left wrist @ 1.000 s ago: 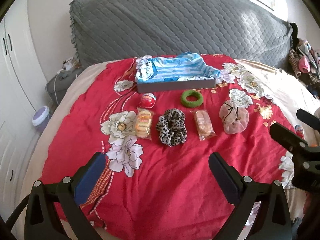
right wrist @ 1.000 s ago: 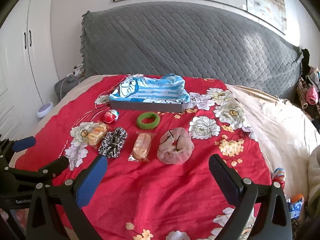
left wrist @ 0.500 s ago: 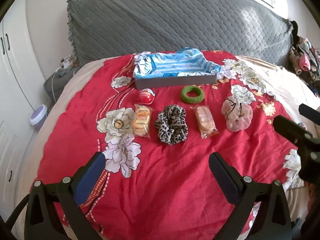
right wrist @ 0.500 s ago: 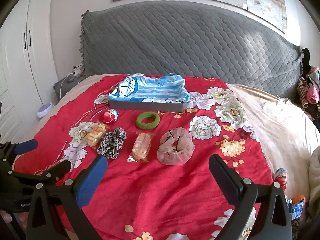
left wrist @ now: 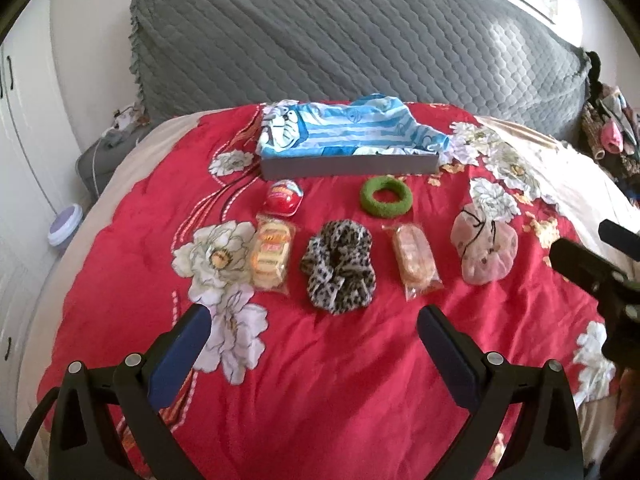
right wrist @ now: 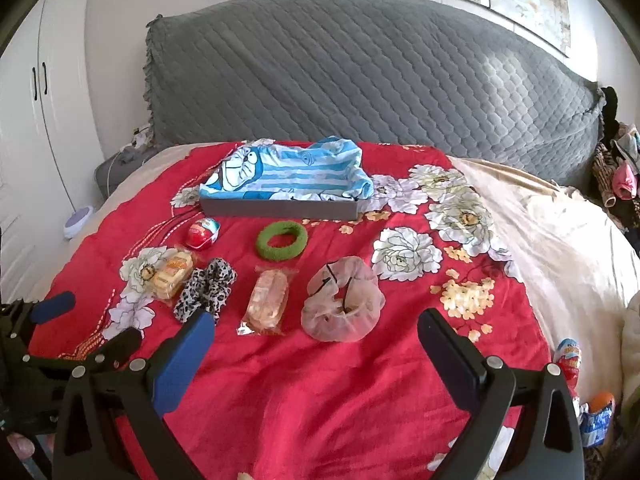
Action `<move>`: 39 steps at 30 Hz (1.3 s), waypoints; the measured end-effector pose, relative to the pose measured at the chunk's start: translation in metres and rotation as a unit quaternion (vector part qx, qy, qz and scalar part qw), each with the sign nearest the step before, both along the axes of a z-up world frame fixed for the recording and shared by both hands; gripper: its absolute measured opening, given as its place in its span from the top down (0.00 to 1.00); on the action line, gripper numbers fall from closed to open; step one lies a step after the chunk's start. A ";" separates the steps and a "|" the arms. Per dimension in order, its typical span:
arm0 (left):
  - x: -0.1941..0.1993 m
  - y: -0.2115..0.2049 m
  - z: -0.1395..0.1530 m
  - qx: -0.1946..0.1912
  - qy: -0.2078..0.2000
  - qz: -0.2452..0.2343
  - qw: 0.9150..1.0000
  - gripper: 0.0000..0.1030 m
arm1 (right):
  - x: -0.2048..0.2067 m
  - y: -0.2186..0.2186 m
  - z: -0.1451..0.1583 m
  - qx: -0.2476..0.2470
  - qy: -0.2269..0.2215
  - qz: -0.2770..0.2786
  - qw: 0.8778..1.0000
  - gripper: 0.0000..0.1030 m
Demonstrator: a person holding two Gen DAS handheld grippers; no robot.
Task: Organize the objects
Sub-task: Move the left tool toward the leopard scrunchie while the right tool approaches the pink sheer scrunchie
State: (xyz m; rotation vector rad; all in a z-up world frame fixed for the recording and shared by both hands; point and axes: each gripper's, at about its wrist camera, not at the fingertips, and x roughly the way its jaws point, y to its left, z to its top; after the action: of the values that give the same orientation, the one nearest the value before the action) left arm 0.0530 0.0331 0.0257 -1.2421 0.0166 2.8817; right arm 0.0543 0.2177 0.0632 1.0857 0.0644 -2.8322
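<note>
A: Left wrist view: left gripper (left wrist: pixel 314 322) has its jaws spread wide, nothing between them, touching nothing. It hovers over the red quilt (left wrist: pixel 328 380), level, fingers aimed at 12 o'clock toward the headboard (left wrist: pixel 360 40).
B: What's ahead of it?
A: Leopard scrunchie (left wrist: pixel 339 266) just past the fingertips at 12. Yellow snack pack (left wrist: pixel 271 256) at 11, pink snack pack (left wrist: pixel 416 262) at 1, sheer pink scrunchie (left wrist: pixel 484 250) at 2. Further out: red egg capsule (left wrist: pixel 282 199) at 11, green scrunchie (left wrist: pixel 386 196) at 12.
B: Tray?
A: Grey tray (left wrist: pixel 348 166) at the far end, a blue striped cloth (left wrist: pixel 344 132) draped in it.
B: Right side?
A: Right gripper (right wrist: pixel 316 322) also wide apart, empty, hovering level. Sheer pink scrunchie just ahead at 12, pink snack pack at 11. Items all lie apart, none touching the tray.
</note>
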 end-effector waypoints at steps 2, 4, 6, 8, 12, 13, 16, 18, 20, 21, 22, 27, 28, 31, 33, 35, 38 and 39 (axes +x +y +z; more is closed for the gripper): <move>-0.009 0.003 -0.001 0.003 -0.001 -0.003 1.000 0.00 | -0.005 0.001 -0.002 0.002 -0.001 -0.002 1.000 0.01; -0.016 0.004 -0.003 0.007 -0.002 -0.002 1.000 0.00 | -0.012 0.003 -0.007 0.005 -0.010 -0.007 1.000 0.01; -0.022 0.005 -0.006 0.010 -0.004 -0.002 1.000 0.00 | -0.017 0.004 -0.011 0.003 -0.016 -0.005 1.000 0.01; -0.029 0.007 -0.010 0.011 -0.009 -0.003 1.000 0.00 | -0.021 0.004 -0.014 0.006 -0.016 -0.007 1.000 0.01; -0.036 0.012 -0.014 0.010 -0.008 -0.010 1.000 0.00 | -0.031 0.004 -0.017 0.009 -0.015 -0.007 1.000 0.01; -0.039 0.013 -0.015 0.009 -0.008 -0.013 1.000 0.00 | -0.033 0.004 -0.017 0.010 -0.014 -0.009 1.000 0.01; -0.047 0.013 -0.021 0.007 -0.012 -0.015 1.000 0.00 | -0.042 0.007 -0.020 0.008 -0.019 -0.013 1.000 0.01; -0.050 0.014 -0.025 0.001 -0.017 -0.017 1.000 0.00 | -0.048 0.008 -0.023 0.004 -0.024 -0.016 1.000 0.01; -0.053 0.015 -0.027 0.003 -0.021 -0.022 1.000 0.00 | -0.053 0.008 -0.026 0.009 -0.031 -0.015 0.999 0.01; -0.054 0.014 -0.028 0.005 -0.022 -0.021 1.000 0.00 | -0.055 0.008 -0.028 0.011 -0.034 -0.012 0.999 0.01; -0.056 0.014 -0.029 0.010 -0.023 -0.018 1.000 0.00 | -0.057 0.009 -0.029 0.012 -0.035 -0.012 0.999 0.01; -0.064 0.010 -0.034 0.030 -0.033 -0.002 0.999 0.00 | -0.065 0.009 -0.032 0.013 -0.041 -0.004 0.999 0.01; -0.065 0.010 -0.034 0.029 -0.032 -0.001 0.999 0.00 | -0.067 0.009 -0.033 0.016 -0.042 -0.004 0.999 0.01; -0.072 0.007 -0.034 0.027 -0.027 -0.006 0.999 0.00 | -0.076 0.012 -0.039 0.027 -0.044 -0.012 0.999 0.01; -0.077 0.004 -0.035 0.027 -0.029 -0.007 0.999 0.00 | -0.082 0.017 -0.044 0.018 -0.056 -0.023 0.998 0.01; -0.085 0.001 -0.037 0.034 -0.035 -0.008 0.999 0.00 | -0.088 0.020 -0.048 0.009 -0.064 -0.028 0.998 0.01; -0.096 -0.002 -0.041 0.037 -0.035 -0.011 0.999 0.00 | -0.094 0.019 -0.052 0.013 -0.069 -0.028 0.997 0.01; -0.098 -0.002 -0.042 0.038 -0.034 -0.014 0.999 0.00 | -0.095 0.020 -0.054 0.007 -0.071 -0.026 0.997 0.01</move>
State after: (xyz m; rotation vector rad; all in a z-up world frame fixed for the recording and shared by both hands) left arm -0.0453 0.0306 -0.0163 -1.3165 -0.0740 2.7869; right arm -0.0411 0.2372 0.0096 1.3051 0.0443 -2.7939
